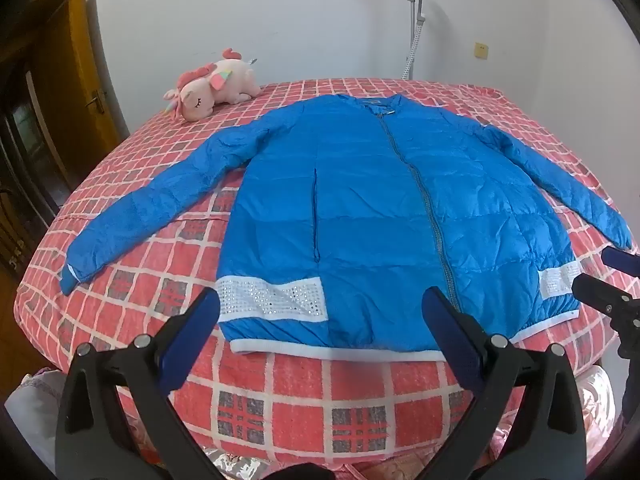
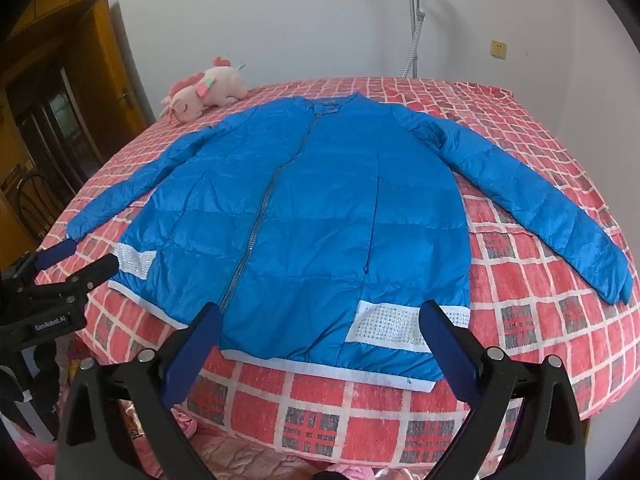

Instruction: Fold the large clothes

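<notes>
Your bed [image 1: 280, 392] carries a red checked cover, set against a white wall [image 1: 280, 20]; wooden door [image 1: 80, 60] far left. Blue jacket [image 1: 360, 208] lies flat, zipped, sleeves spread. Pink plush toy [image 1: 212, 88] sits far left. Left claw [image 1: 320, 308] and right claw [image 2: 320, 320] both spread apart, empty, near the hem.

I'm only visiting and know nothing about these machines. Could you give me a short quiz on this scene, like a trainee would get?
1. True or false: the blue puffer jacket is already folded in half.
2. What lies on the red checked bedspread beyond the jacket's left sleeve? A) pink plush unicorn B) pillow C) book
3. Fill in: the left gripper and right gripper both hover with jaws ____.

Key: 1 false, it lies spread flat and zipped; 2 A; 3 open.
</notes>
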`<state>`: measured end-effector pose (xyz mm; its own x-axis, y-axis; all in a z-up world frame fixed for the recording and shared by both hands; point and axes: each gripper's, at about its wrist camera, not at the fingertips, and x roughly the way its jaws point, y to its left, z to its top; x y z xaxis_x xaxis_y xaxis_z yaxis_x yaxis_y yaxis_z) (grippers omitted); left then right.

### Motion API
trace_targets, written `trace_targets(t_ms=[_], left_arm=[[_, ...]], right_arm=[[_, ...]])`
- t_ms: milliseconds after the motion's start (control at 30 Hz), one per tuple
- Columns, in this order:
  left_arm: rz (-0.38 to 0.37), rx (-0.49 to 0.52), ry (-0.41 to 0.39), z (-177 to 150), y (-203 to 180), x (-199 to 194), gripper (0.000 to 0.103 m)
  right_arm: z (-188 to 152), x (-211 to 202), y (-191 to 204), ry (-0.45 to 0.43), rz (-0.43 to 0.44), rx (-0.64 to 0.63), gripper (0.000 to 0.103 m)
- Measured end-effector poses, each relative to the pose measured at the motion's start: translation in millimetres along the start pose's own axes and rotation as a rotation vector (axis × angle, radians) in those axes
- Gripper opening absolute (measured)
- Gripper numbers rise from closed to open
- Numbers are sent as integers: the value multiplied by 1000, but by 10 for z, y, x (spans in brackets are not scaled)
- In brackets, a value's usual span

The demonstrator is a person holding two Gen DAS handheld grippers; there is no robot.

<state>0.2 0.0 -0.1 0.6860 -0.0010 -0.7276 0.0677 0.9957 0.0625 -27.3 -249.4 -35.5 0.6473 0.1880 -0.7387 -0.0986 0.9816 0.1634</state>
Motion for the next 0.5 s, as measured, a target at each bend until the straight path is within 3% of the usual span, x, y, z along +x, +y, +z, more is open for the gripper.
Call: trace_targets(t_ms=[500], left_arm=[[6,3,-3,5,10,-2,100]], right_arm=[[2,4,-6,-5,3,1,99]])
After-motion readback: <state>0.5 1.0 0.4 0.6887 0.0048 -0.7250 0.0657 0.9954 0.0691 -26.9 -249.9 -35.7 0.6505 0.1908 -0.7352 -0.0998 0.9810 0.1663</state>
